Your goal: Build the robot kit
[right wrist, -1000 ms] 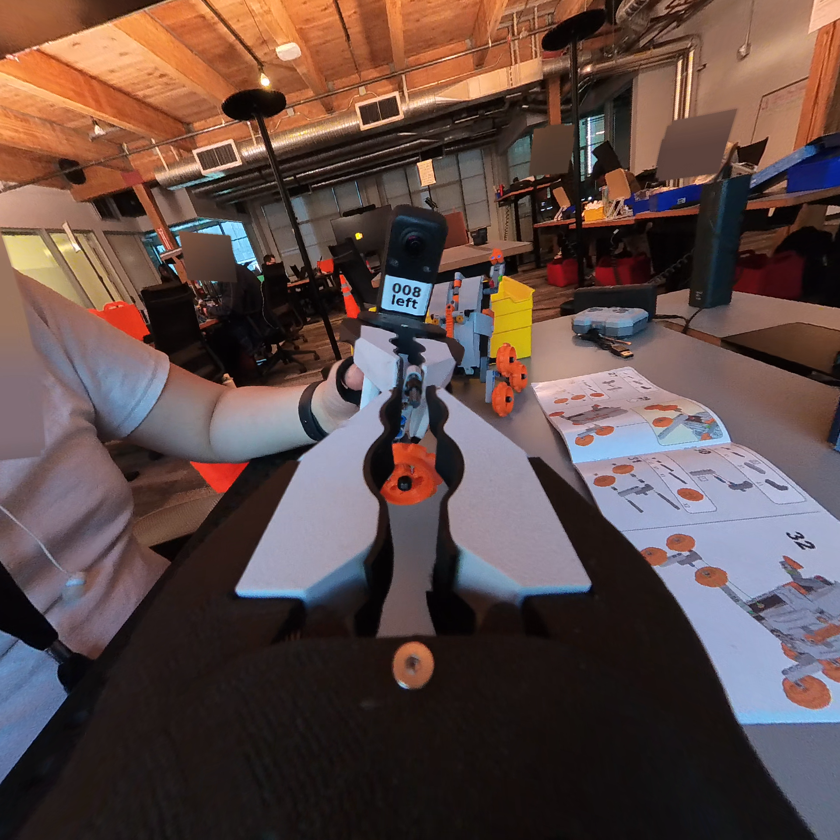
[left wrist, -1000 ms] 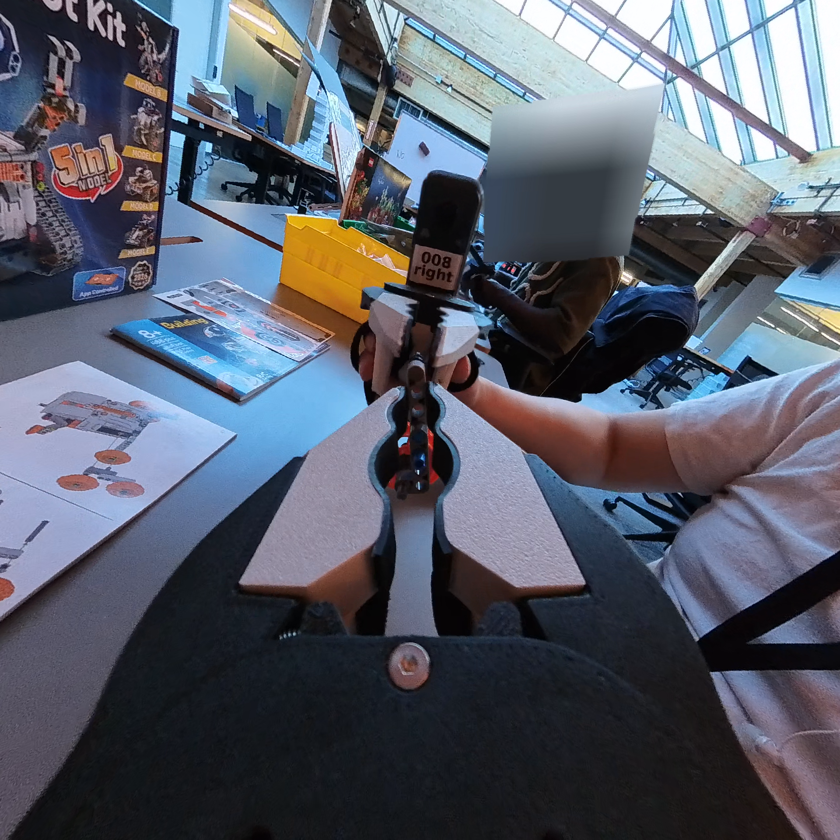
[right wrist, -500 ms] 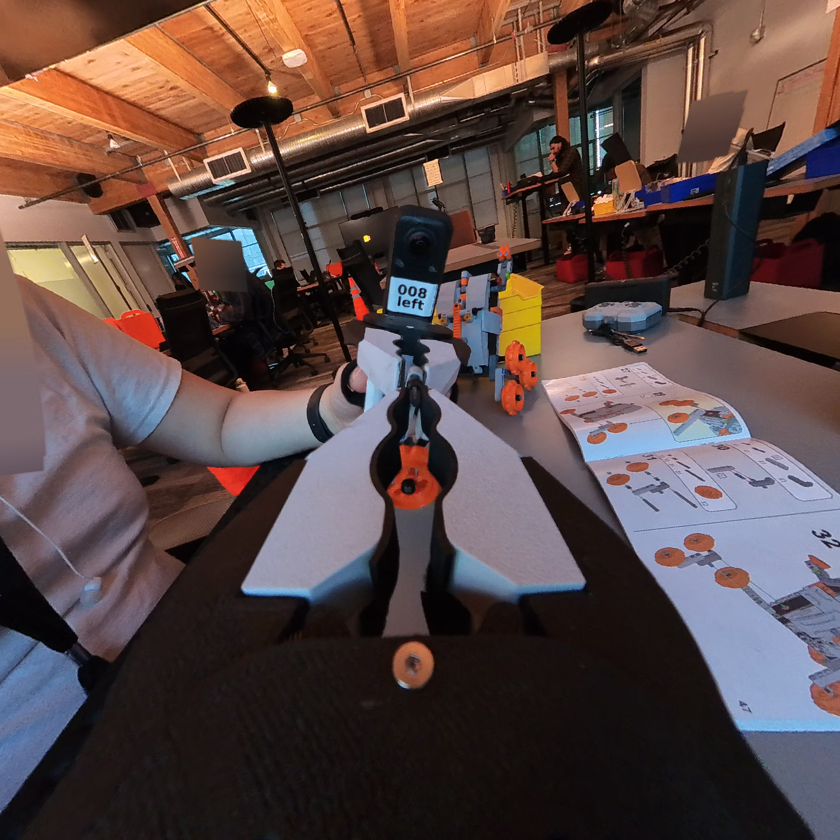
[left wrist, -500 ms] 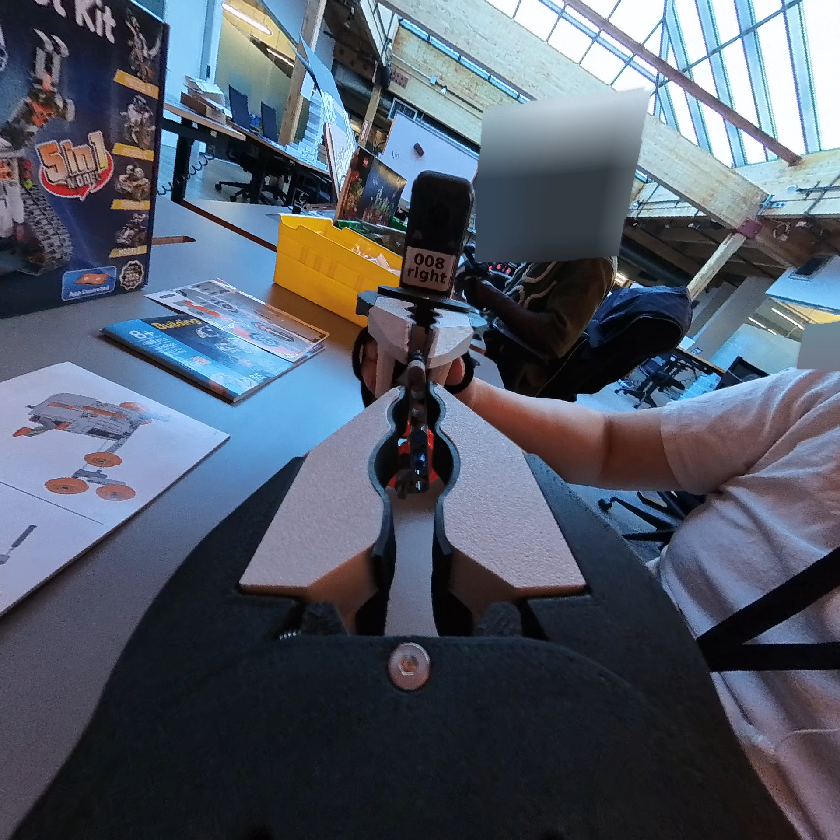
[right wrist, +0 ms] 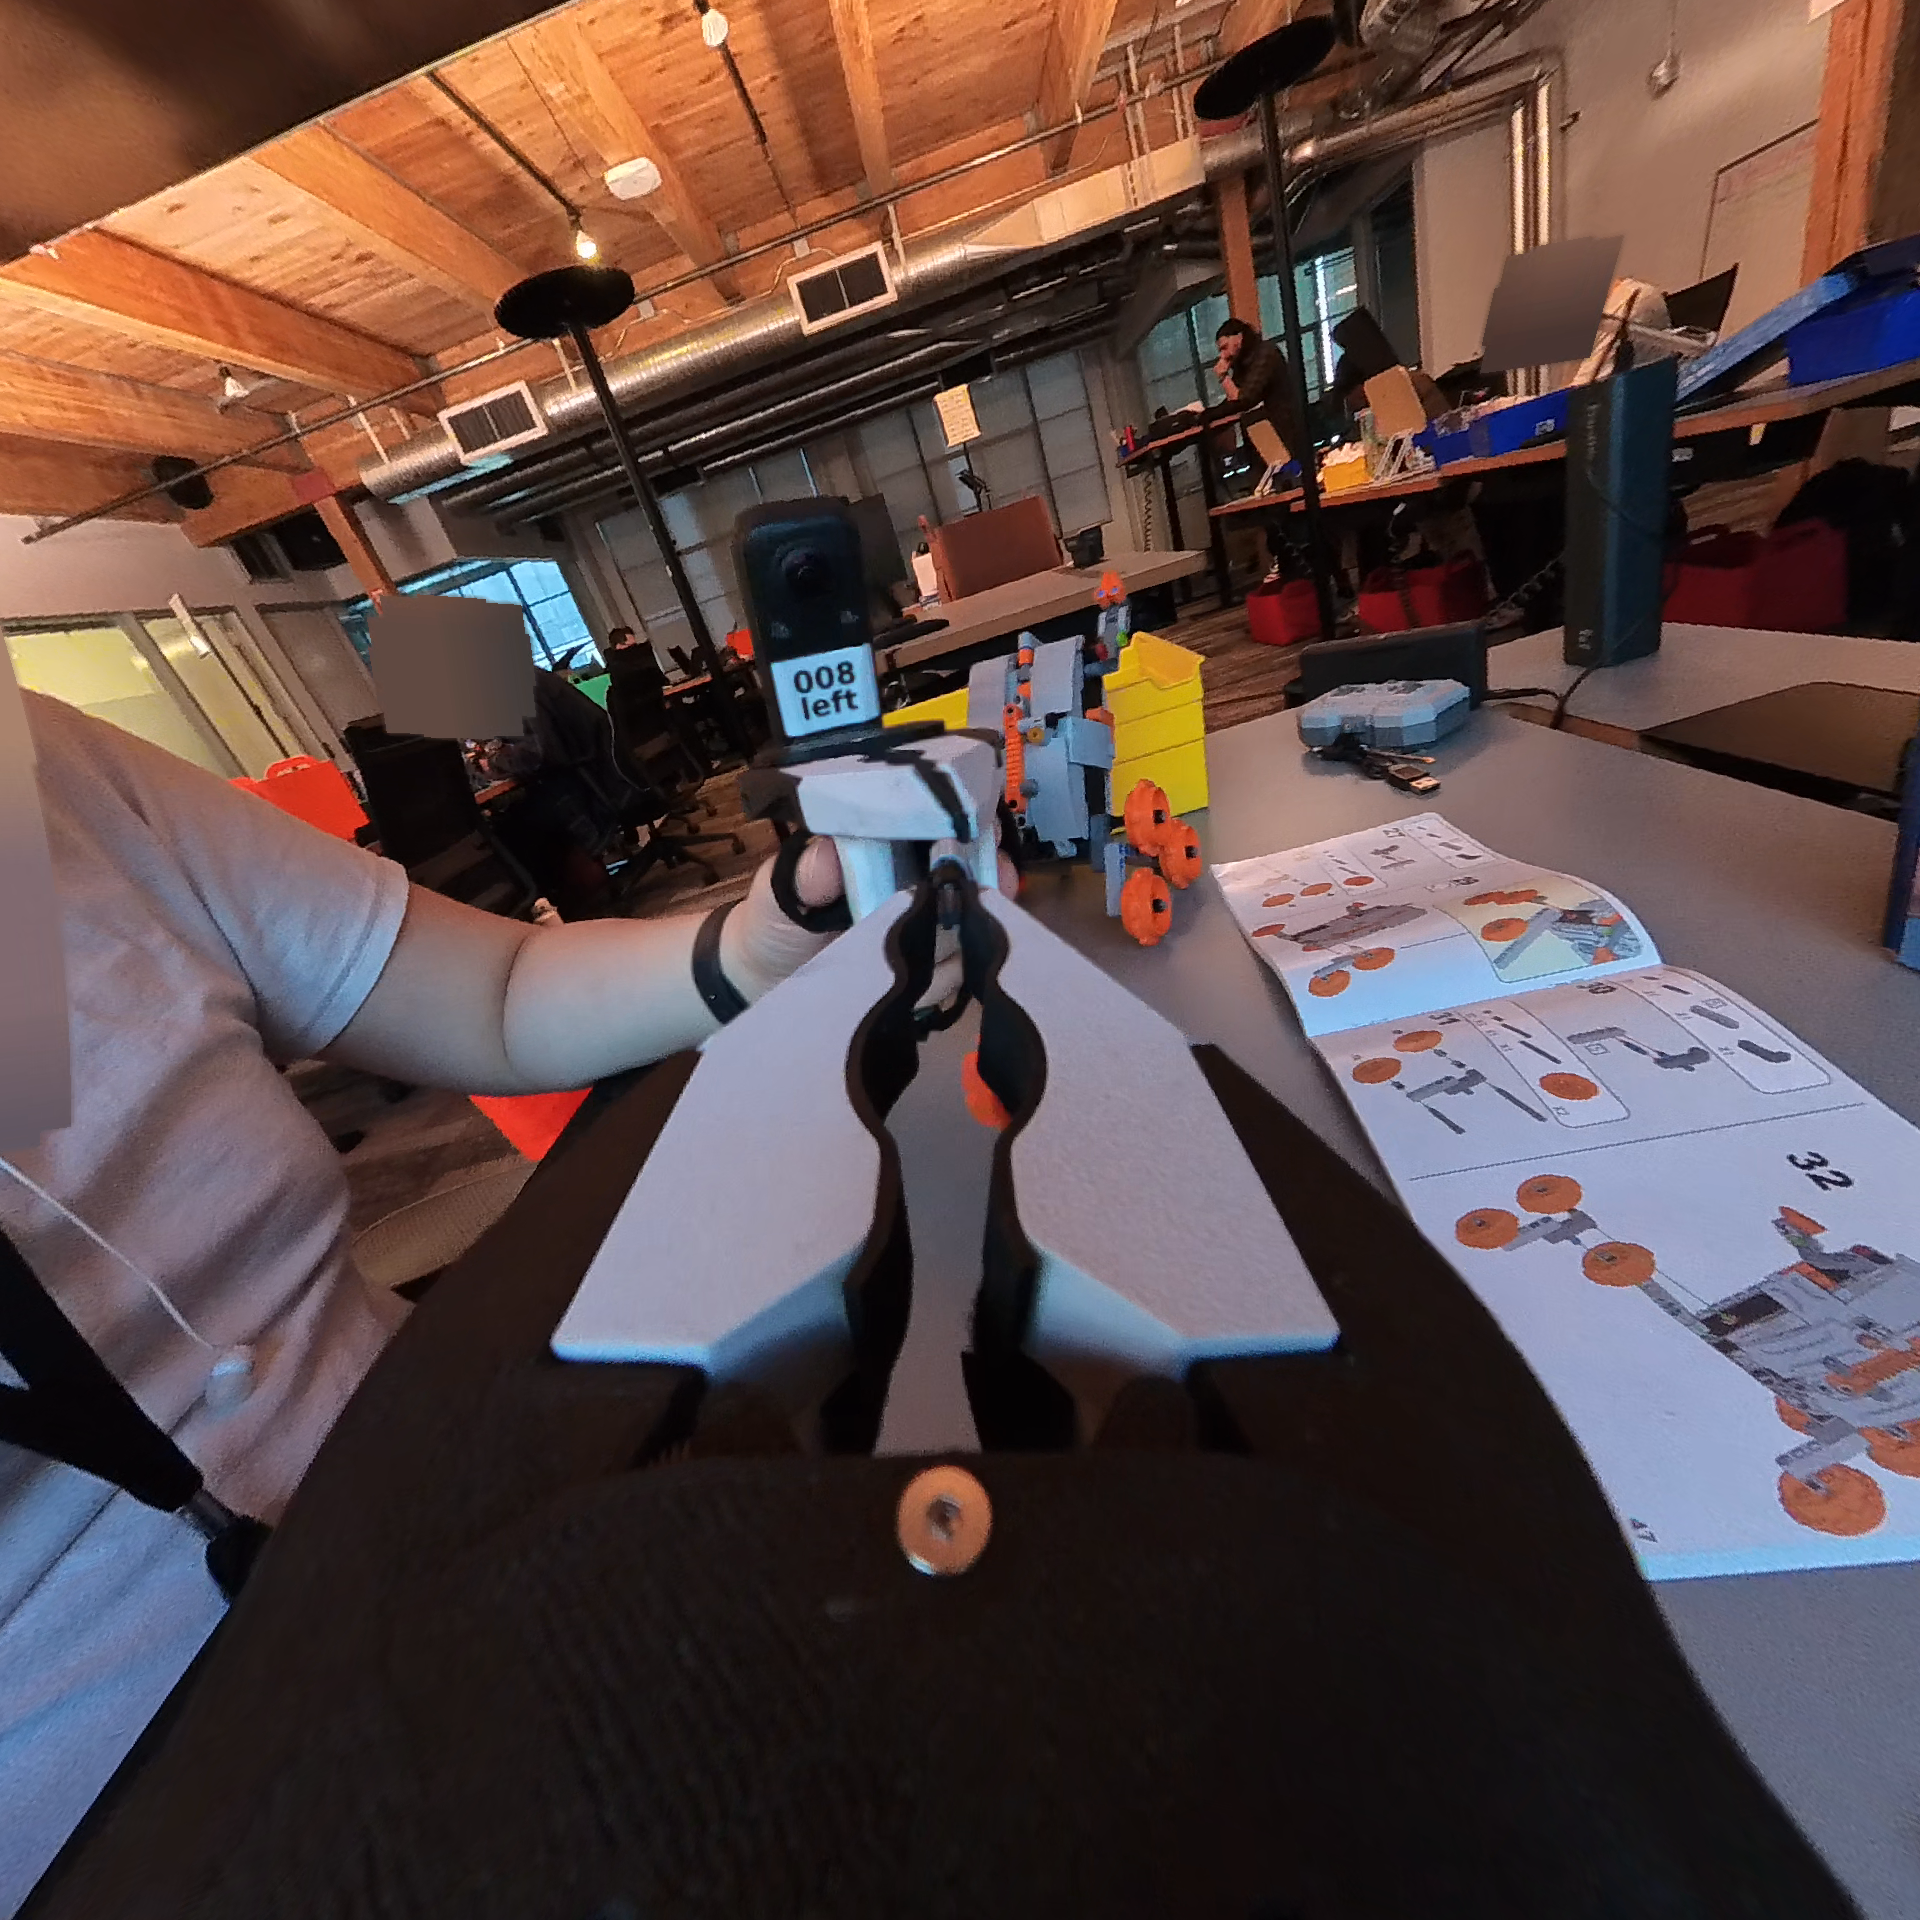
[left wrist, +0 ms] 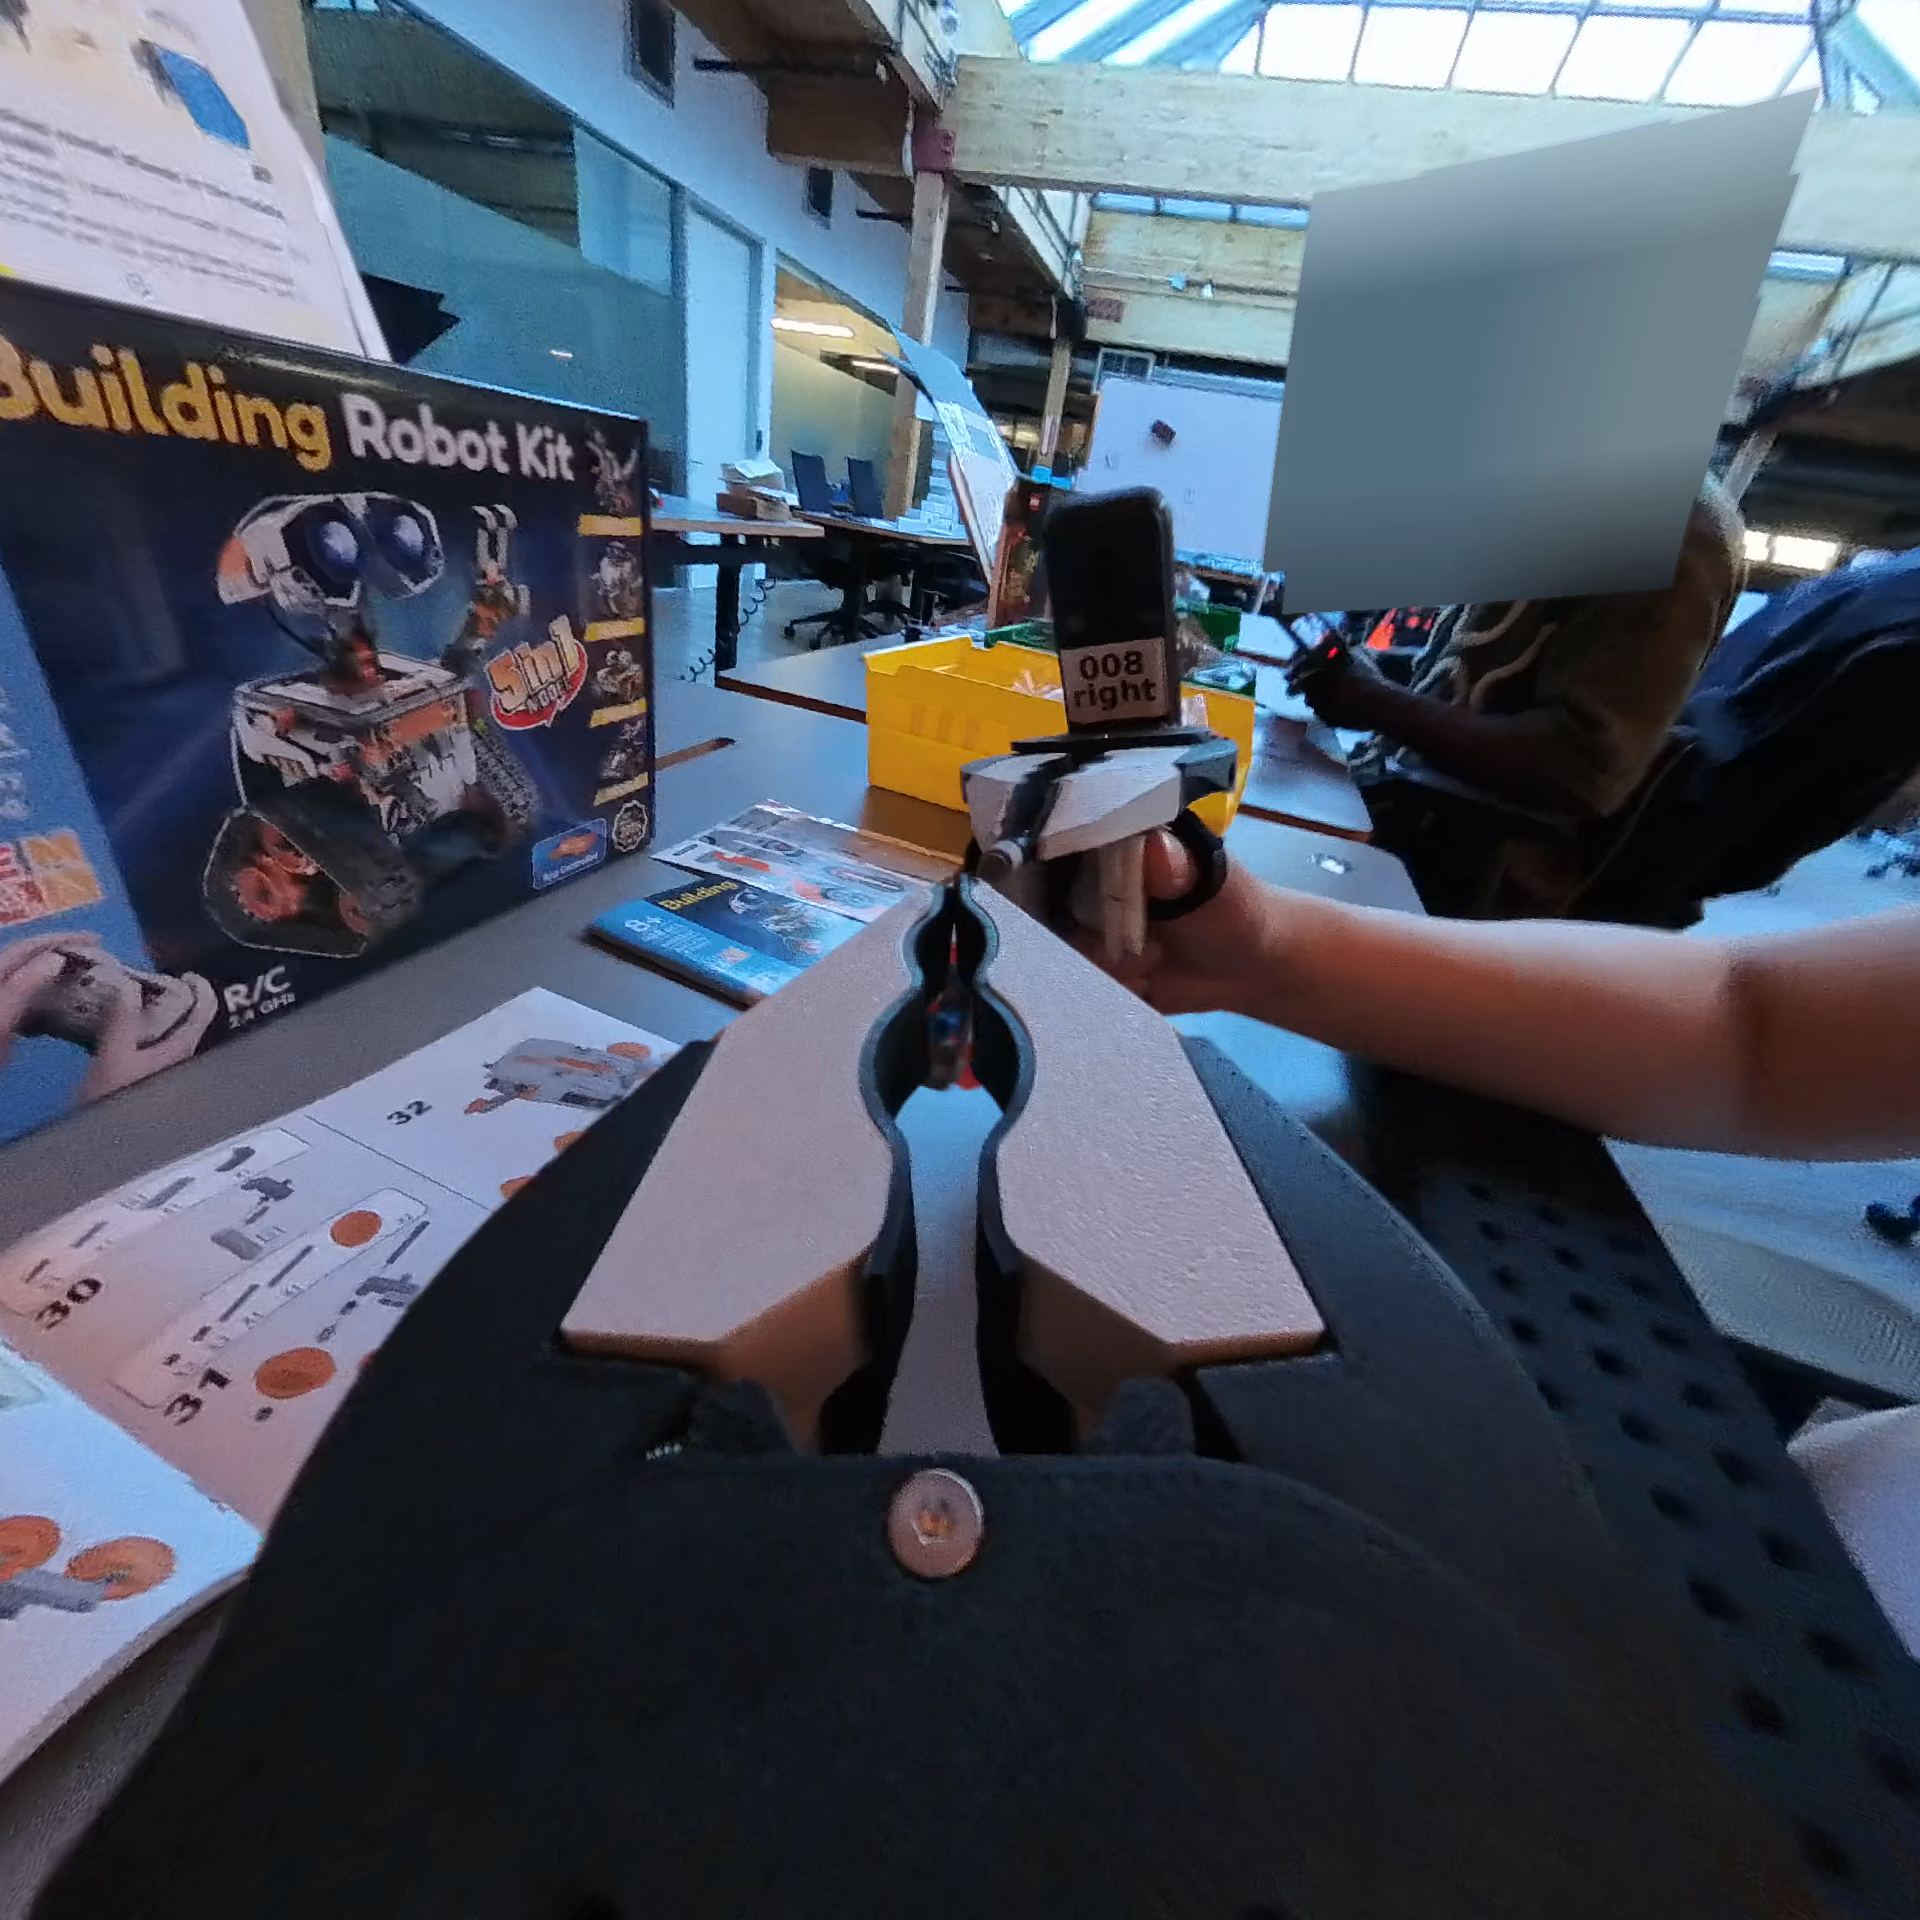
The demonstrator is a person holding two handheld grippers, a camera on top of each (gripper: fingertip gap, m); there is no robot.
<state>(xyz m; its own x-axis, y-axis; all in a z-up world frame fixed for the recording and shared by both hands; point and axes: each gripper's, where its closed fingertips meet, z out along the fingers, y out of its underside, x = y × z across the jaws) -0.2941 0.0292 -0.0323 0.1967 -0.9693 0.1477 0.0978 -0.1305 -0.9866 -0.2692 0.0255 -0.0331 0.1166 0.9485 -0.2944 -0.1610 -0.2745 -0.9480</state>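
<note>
Two grippers tip to tip above open manual (right wrist: 1538, 1039): left gripper (left wrist: 951, 935) jaws closed on small orange-and-blue piece (left wrist: 948, 1029); right gripper (right wrist: 961, 914) jaws nearly closed, pinching orange wheel (right wrist: 982, 1091) for joining, probably.

Kit box (left wrist: 312, 686), open manual (right wrist: 1621, 1143), yellow bin (left wrist: 935, 717), perhaps half-built model (right wrist: 1049, 748).

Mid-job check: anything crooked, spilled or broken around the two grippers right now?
Only one thing: the orange wheel sits off-centre in the right gripper, against one finger rather than squarely between both. The left gripper pinches a small orange part. Nothing looks spilled or broken on the grey table.
</note>
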